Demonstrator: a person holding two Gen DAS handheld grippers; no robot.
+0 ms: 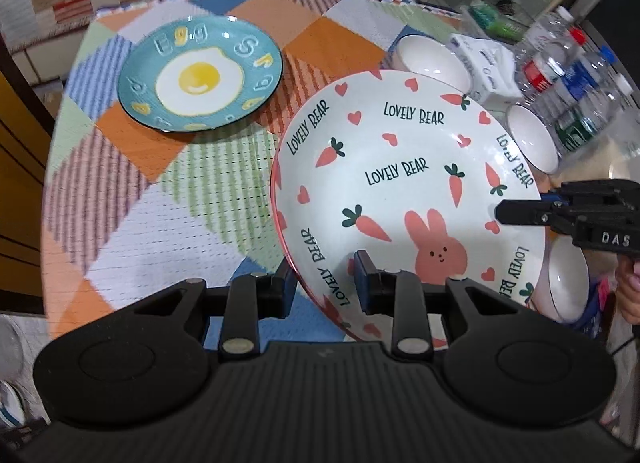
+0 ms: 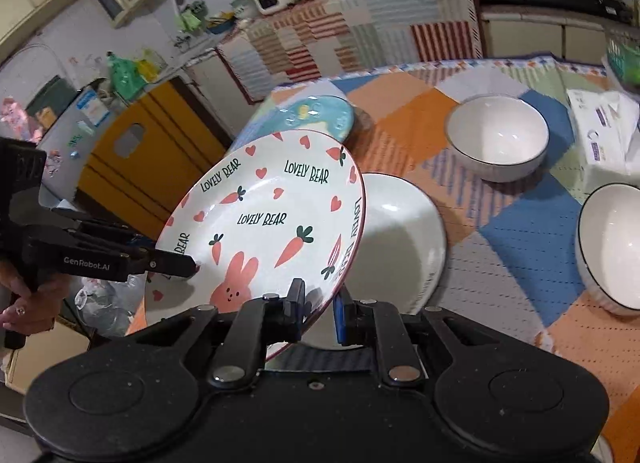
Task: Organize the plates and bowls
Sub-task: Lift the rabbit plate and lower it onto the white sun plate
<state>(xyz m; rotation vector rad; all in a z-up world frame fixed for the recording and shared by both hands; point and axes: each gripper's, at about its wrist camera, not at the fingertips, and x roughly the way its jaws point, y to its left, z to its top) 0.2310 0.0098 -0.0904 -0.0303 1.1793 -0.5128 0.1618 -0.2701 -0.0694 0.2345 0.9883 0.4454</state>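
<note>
Even indoor light, soft glare on glazed surfaces, fisheye-bent edges, slight blur.

Black left claw [image 1: 322, 287], blue pads, silver pivot screws, black right claw [image 2: 318, 311]

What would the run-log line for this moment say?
left gripper: shut on rabbit plate rim | right gripper: shut on opposite rim | rabbit plate: lifted, tilted | egg plate: on table | white plate: below

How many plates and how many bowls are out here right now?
Plates: 3 – rabbit plate held in the air, fried-egg plate, plain white plate.
Bowls: 3 – white bowls.
Total: 6
</note>
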